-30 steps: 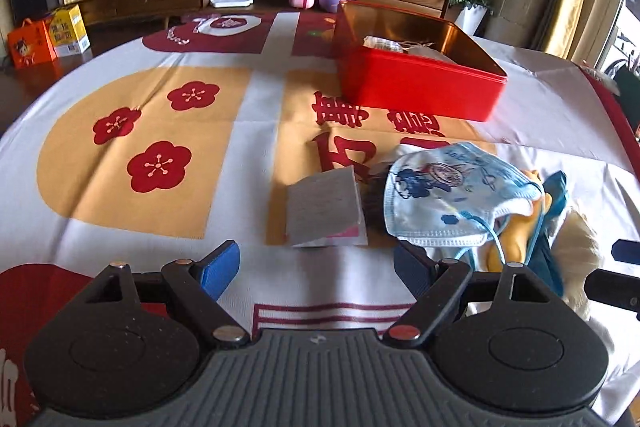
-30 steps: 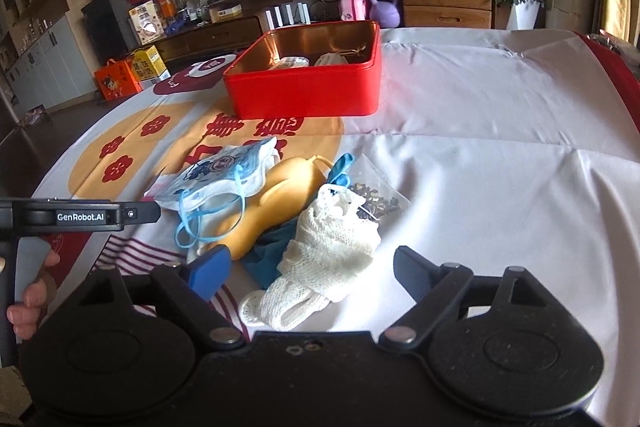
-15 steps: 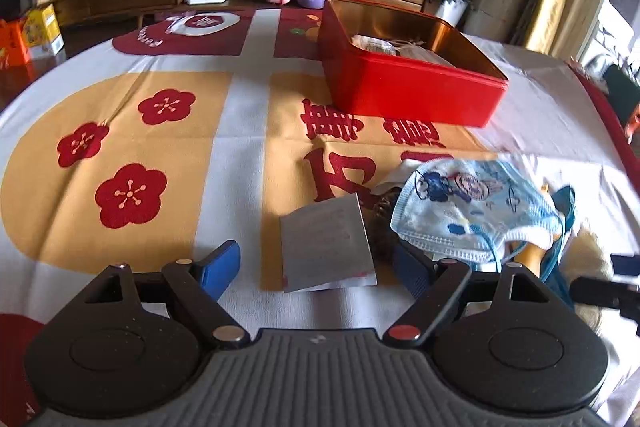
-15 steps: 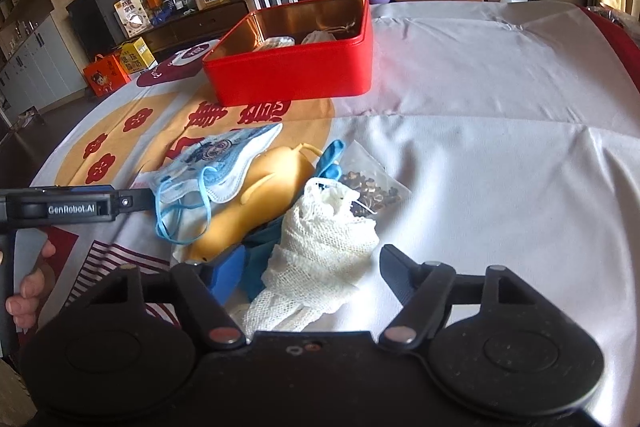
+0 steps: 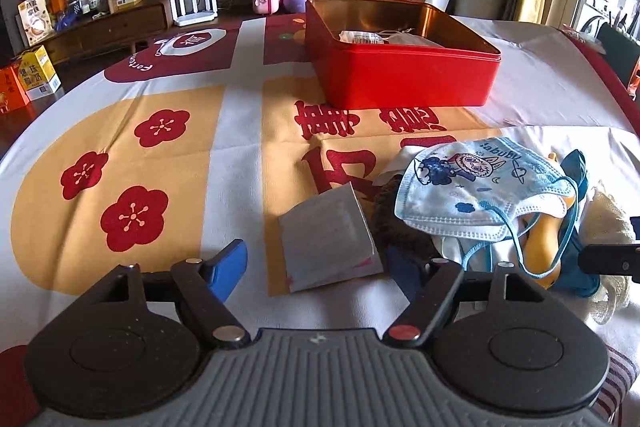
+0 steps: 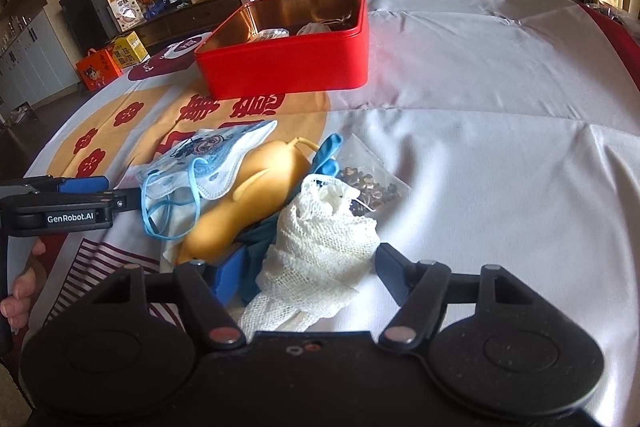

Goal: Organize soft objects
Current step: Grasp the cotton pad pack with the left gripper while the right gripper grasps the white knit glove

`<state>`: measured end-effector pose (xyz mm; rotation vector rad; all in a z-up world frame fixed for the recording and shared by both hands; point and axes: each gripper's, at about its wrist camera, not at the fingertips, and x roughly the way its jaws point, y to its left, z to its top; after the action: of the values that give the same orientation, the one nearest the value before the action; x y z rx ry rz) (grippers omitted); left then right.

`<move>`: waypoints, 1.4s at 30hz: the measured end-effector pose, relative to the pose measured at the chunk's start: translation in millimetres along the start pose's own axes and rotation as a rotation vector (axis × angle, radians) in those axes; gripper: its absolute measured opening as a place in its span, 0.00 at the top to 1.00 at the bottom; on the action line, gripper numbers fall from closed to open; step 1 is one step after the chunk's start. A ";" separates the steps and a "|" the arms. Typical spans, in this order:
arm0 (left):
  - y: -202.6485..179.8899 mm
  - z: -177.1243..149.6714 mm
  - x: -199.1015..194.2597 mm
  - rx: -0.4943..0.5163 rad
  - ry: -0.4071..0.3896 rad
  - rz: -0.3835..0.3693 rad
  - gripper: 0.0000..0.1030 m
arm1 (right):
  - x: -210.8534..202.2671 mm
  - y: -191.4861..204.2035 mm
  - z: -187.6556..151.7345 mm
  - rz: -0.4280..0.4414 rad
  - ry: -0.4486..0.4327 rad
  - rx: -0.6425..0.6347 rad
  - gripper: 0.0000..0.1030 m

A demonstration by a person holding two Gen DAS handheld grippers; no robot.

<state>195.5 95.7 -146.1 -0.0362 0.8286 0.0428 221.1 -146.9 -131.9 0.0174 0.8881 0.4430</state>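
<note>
A cluttered living room, and a surface under a red, gold and white cloth. Both grippers tilt down at the heap of soft things near its front. The red tin behind holds a small white pouch and a packet. The left gripper has its jaws closing around a flat grey packet, not yet pinching. The right gripper closes around the white mesh cloth, left pad touching, right pad clear.
</note>
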 end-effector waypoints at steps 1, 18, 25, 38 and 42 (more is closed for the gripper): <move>-0.3 0.2 0.0 0.000 -0.003 0.008 0.32 | 0.3 -0.2 0.0 -0.003 -0.001 0.003 0.34; 0.9 3.4 -4.3 -0.021 -0.016 0.008 0.70 | -12.5 -2.1 -3.9 -0.040 -0.028 0.016 0.64; 0.4 -1.0 -19.9 -0.043 -0.015 0.018 0.71 | -35.1 1.1 -3.0 -0.028 -0.056 0.002 0.64; -21.3 5.2 -78.9 -0.043 -0.040 -0.037 0.71 | -81.5 20.8 6.2 0.024 -0.106 -0.071 0.64; -30.8 11.8 -96.7 -0.030 -0.055 -0.056 0.71 | -93.4 28.9 12.2 0.038 -0.114 -0.109 0.64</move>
<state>140.5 63.2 -66.4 -0.0862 0.7716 0.0030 168.6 -154.1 -48.7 -0.0402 0.7512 0.5209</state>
